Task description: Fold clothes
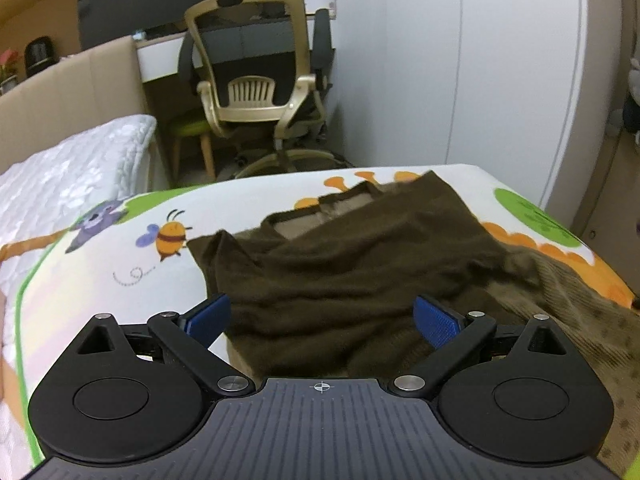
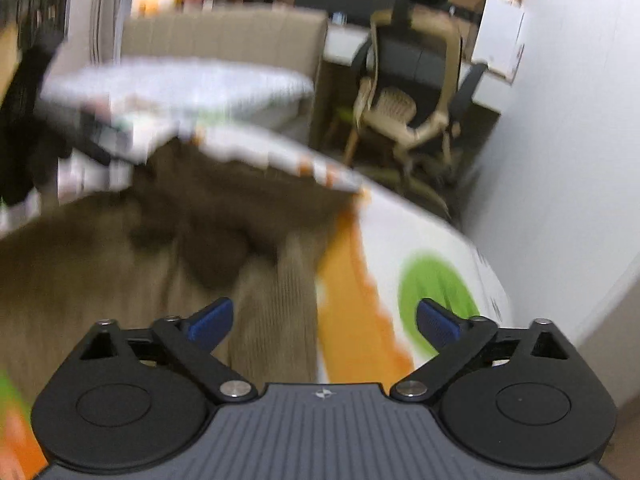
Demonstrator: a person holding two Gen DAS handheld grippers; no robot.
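A dark brown garment (image 1: 344, 264) lies crumpled on a cartoon-print bedsheet (image 1: 120, 264), its neckline toward the far edge. A lighter olive ribbed garment (image 1: 580, 300) lies under it at the right. My left gripper (image 1: 322, 320) is open and empty, hovering over the near part of the brown garment. In the blurred right wrist view, my right gripper (image 2: 324, 322) is open and empty above the ribbed olive garment (image 2: 276, 304) and the sheet (image 2: 436, 280), with the brown garment (image 2: 240, 208) beyond.
A beige office chair (image 1: 256, 80) and a desk stand past the bed's far edge. A white quilted blanket (image 1: 72, 164) lies at the left. A white wardrobe wall (image 1: 460, 60) runs along the right. The chair (image 2: 404, 112) also shows in the right wrist view.
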